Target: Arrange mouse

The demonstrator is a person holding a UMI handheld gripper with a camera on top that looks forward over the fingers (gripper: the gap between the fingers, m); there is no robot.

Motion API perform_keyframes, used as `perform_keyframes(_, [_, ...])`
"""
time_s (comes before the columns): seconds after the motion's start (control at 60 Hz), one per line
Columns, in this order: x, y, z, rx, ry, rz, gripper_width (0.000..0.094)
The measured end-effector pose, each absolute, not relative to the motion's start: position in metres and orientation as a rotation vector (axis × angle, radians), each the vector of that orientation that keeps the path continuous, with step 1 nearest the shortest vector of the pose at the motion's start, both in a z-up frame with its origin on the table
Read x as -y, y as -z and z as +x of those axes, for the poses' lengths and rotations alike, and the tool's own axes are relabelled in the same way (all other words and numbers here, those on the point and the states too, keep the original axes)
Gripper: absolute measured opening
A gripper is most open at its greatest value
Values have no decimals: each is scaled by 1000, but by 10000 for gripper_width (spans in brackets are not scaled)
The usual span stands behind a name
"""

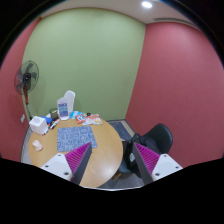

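My gripper [112,166] is held high above the near edge of a round wooden table [103,150], looking down into the room. Its fingers are open, with the magenta pads [78,158] wide apart and nothing between them. A blue patterned mat [72,137] lies on the table beyond the left finger. A small pale object [37,145] lies near the table's left edge. It is too small to tell whether it is the mouse.
A white jug [66,104] and a white box-like item [38,124] stand at the table's far side among small items. A standing fan [27,78] is at the left. A black chair [153,139] stands to the right of the table, near the red wall.
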State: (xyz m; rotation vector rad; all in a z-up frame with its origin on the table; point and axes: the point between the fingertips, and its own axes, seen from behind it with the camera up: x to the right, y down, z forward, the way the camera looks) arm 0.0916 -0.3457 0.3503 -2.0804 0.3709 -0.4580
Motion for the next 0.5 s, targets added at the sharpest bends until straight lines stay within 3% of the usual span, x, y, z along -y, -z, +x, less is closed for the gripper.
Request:
perform_keyframes(0.117, [347, -325, 86, -356, 453, -2133, 842])
perform_keyframes(0.5, [331, -129, -37, -274, 333, -2323, 842])
